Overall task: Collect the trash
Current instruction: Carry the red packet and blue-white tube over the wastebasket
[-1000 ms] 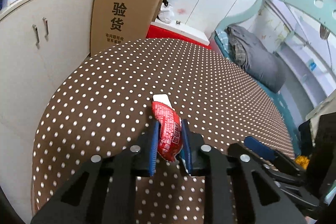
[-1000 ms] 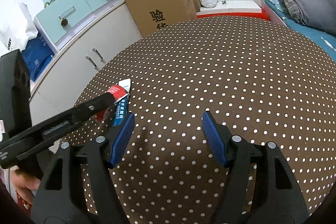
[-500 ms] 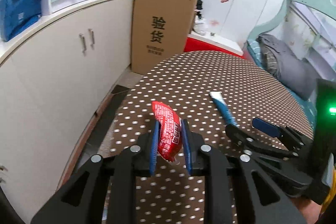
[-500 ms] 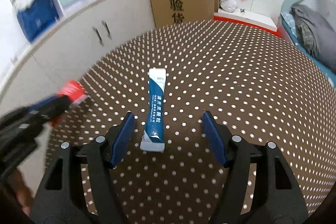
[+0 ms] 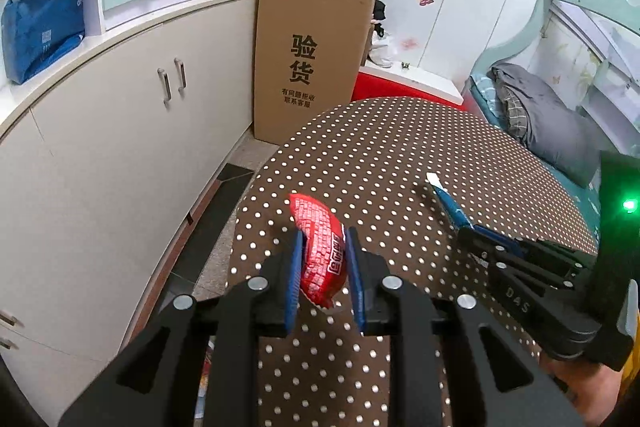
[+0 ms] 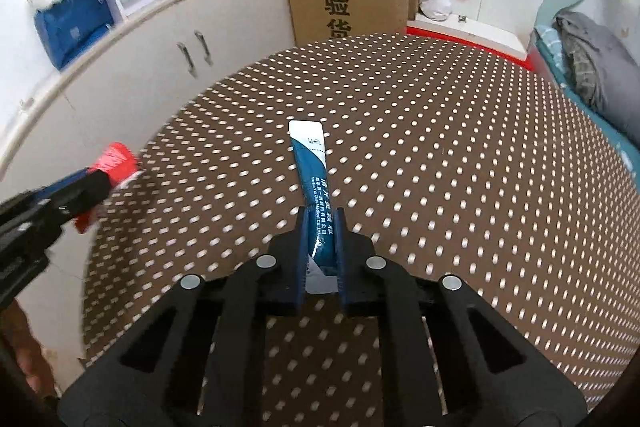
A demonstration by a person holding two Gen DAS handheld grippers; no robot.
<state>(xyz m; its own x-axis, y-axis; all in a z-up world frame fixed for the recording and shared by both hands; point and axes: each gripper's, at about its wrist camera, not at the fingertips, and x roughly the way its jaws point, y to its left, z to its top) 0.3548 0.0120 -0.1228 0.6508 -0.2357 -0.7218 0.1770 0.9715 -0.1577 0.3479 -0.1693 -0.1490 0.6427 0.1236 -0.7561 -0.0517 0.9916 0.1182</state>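
Left gripper [image 5: 323,267]: jaws closed on red wrapper [image 5: 320,251], white lettering unreadable, held near left edge of dotted table [image 5: 400,147]. Right gripper [image 6: 320,251]: jaws clamped on lower end of blue sachet [image 6: 314,179], small white print partly legible ("Medical Co."), white top end pointing away over table. Cardboard box [image 5: 308,59] printed "验货" beyond far edge. Floor strip [image 5: 216,211] between table and cabinets [image 5: 120,131].
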